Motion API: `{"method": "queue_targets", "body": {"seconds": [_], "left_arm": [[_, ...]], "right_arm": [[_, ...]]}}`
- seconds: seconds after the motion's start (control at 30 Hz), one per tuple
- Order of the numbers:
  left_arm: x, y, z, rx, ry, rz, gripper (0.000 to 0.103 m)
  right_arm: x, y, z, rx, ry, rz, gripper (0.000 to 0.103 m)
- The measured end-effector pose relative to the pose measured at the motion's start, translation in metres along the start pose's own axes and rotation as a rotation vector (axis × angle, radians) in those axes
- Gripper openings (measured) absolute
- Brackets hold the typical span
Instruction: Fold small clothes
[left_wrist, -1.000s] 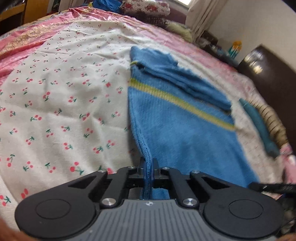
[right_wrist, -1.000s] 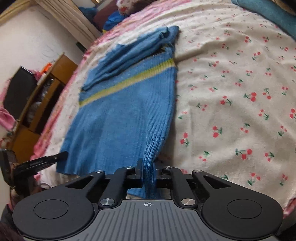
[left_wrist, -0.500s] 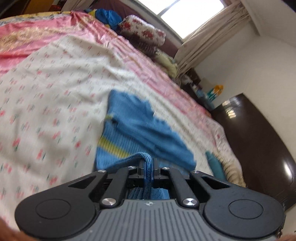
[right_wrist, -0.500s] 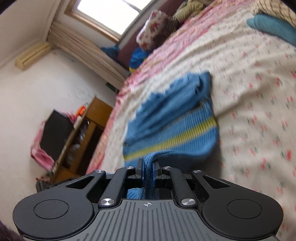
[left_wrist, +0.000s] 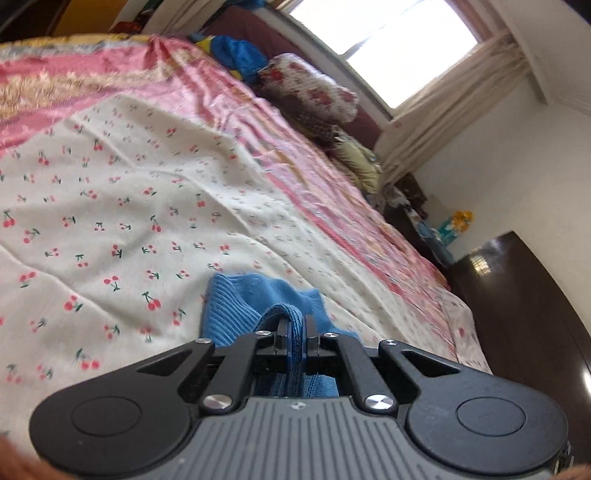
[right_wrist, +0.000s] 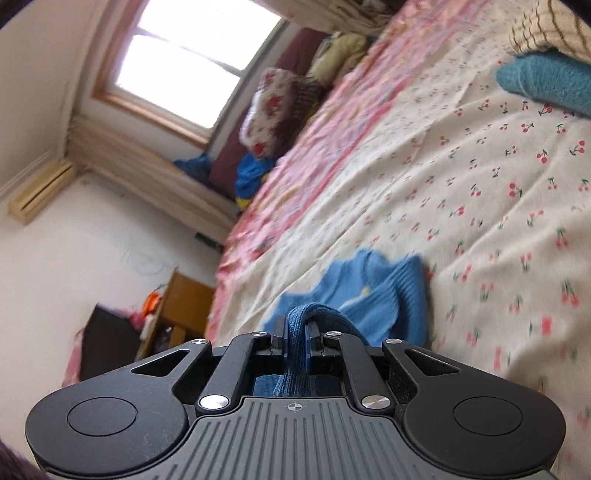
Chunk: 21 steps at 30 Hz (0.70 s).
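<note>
A small blue knit sweater (left_wrist: 240, 306) with a yellow stripe lies on the cherry-print bed sheet (left_wrist: 110, 221). My left gripper (left_wrist: 294, 330) is shut on a bunched hem edge of it, lifted over the part that lies flat. In the right wrist view my right gripper (right_wrist: 295, 334) is shut on another bunch of the same sweater (right_wrist: 384, 295). Only the far part of the sweater shows beyond each gripper; the rest is hidden under the gripper bodies.
A teal garment (right_wrist: 546, 85) and a striped knit (right_wrist: 546, 29) lie at the sheet's far right. Floral pillows (left_wrist: 314, 92) and a blue bundle (left_wrist: 236, 55) sit at the bed's head under the window. A dark cabinet (left_wrist: 535, 314) stands beside the bed, a wooden shelf (right_wrist: 177, 306) on the other side.
Both grippers have carried the sweater's near edge up and forward over its far part. Both views have tilted up and much less of the sweater shows.
</note>
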<state>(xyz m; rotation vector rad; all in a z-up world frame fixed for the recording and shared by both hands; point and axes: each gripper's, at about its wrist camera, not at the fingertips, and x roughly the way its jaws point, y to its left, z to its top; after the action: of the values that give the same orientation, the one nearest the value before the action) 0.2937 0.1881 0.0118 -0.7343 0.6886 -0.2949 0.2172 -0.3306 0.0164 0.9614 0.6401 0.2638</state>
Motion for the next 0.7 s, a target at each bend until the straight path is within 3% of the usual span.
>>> {"method": "queue_targets", "body": {"seconds": [0.33,0.53,0.63,0.7], "left_arm": [[0.040,0.030,0.001,-0.101,0.009,0.054,0.011],[0.051,0.040,0.007,-0.185,0.000,0.069,0.011],[0.051,0.044,0.012,-0.233,-0.020,0.056,0.011],[0.047,0.041,0.014,-0.213,-0.046,0.075,0.011]], "right_arm": [[0.058,-0.023,0.019,0.037,0.041,-0.073,0.012],[0.072,-0.025,0.029,0.055,0.057,-0.060,0.014],[0.076,-0.029,0.032,0.101,0.054,-0.047,0.028],[0.077,-0.034,0.033,0.141,0.061,-0.020,0.036]]}}
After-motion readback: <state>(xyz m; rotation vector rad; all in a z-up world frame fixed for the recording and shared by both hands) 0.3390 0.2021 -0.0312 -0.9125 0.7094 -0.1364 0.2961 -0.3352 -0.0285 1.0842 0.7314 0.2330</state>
